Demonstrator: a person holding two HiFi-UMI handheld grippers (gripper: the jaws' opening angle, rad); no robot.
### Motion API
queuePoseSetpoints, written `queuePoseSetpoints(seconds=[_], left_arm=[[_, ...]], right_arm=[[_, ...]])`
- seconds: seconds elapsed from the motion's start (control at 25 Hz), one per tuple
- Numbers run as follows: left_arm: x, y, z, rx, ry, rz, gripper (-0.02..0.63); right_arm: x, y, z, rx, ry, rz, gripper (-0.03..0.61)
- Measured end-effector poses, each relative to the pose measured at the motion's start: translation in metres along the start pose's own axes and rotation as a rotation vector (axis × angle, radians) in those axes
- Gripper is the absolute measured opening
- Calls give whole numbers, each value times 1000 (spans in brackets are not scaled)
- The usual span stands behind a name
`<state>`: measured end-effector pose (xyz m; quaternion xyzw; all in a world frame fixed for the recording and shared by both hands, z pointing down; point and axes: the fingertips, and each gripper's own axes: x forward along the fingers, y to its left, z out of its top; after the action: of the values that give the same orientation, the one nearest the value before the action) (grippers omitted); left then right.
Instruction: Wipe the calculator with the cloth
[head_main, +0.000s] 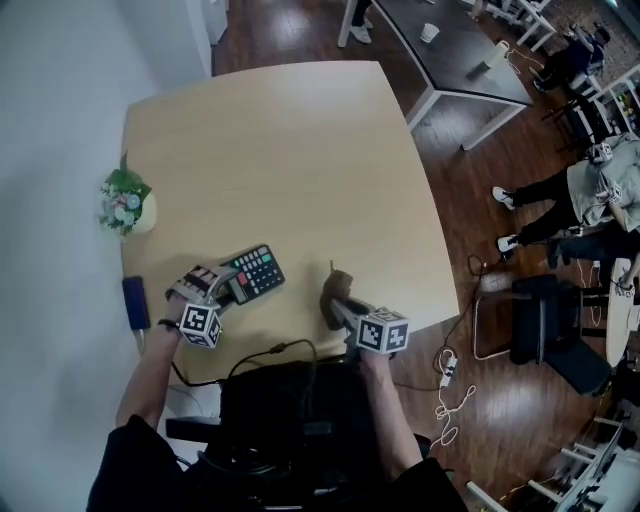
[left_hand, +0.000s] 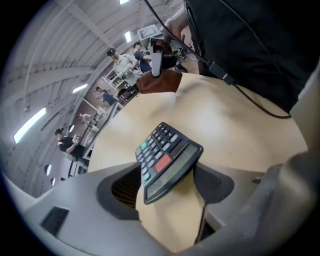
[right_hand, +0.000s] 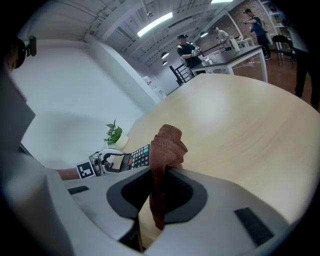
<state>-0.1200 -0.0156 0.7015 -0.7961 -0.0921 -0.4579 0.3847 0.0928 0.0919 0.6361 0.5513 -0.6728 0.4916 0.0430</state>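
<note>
1. The calculator (head_main: 255, 272) lies face up on the table (head_main: 300, 150) near the front-left, its display end between the left gripper's (head_main: 222, 287) jaws. They stand apart and don't look to be pinching.
2. The right gripper (head_main: 336, 306) is clamped on the brown cloth (head_main: 338, 288), well clear of the keys.
3. My guess is that no wiping stroke is in hand. Next, steady the calculator and sweep the cloth across.
4. The long axis runs diagonally, keys pointing away to the right.

No legible text or numbers.
</note>
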Motion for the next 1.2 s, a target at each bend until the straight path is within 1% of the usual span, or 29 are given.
queuePoseSetpoints(seconds=[0.04,0.08,0.16,0.2,0.24,0.28,0.32,0.36,0.4,0.44,0.48,0.52,0.56,0.6,0.64,0.68,0.72,0.8,0.84,0.88,0.96,1.04,1.12,1.2], left_arm=[[5,-2,1,30,4,-19,321],[10,-5,1,55,12,-37,281],[14,-9,4,79,25,-42,183],[14,-8,6,73,22,-29,173],[12,-5,10,43,7,-12,157],[8,1,15,-20,-21,7,130],[2,11,21,-119,-58,25,102],[-5,25,25,-261,-108,39,75],[-14,43,28,-450,-176,43,61],[-26,62,28,-676,-267,38,57],[-40,82,27,-913,-383,25,51],[-55,99,26,-1138,-525,4,49],[-73,114,26,-1327,-683,-26,49],[-91,125,29,-1465,-839,-58,48],[-108,132,33,-1549,-973,-86,49],[-123,135,38,-1588,-1075,-108,48],[-134,135,44,-1598,-1142,-127,48],[-149,131,64,-1577,-1207,-167,51],[-155,129,76,-1558,-1228,-186,51],[-161,128,89,-1540,-1250,-202,51],[-169,125,112,-1520,-1293,-214,51],[-173,121,127,-1523,-1328,-199,60],[-178,117,138,-1523,-1362,-184,58],[-178,114,150,-1535,-1368,-160,64]], right_arm=[[-5,-1,-2,11,-14,-10,61],[-10,-3,-4,23,-29,-19,61],[-19,-3,-9,40,-51,-32,61],[-22,-3,-11,45,-58,-37,61],[-25,-3,-14,49,-65,-42,61],[-27,-3,-16,53,-70,-46,61],[-29,-3,-17,56,-77,-48,61],[-32,-3,-17,59,-84,-50,61],[-34,-3,-15,59,-93,-48,61],[-36,-2,-13,54,-101,-41,61],[-37,1,-10,42,-104,-26,61],[-37,7,-6,21,-103,-1,61],[-36,17,1,-11,-98,37,61],[-35,31,10,-53,-94,90,61],[-34,51,23,-100,-95,155,61],[-34,76,41,-153,-105,229,61],[-36,105,60,-212,-120,309,61],[-42,168,96,-338,-142,467,61],[-43,196,107,-400,-133,530,61],[-42,217,113,-460,-104,573,61],[-34,235,111,-568,-21,598,61],[-33,225,110,-616,27,588,66],[-40,201,119,-600,27,575,66],[-45,170,130,-572,23,550,66]])
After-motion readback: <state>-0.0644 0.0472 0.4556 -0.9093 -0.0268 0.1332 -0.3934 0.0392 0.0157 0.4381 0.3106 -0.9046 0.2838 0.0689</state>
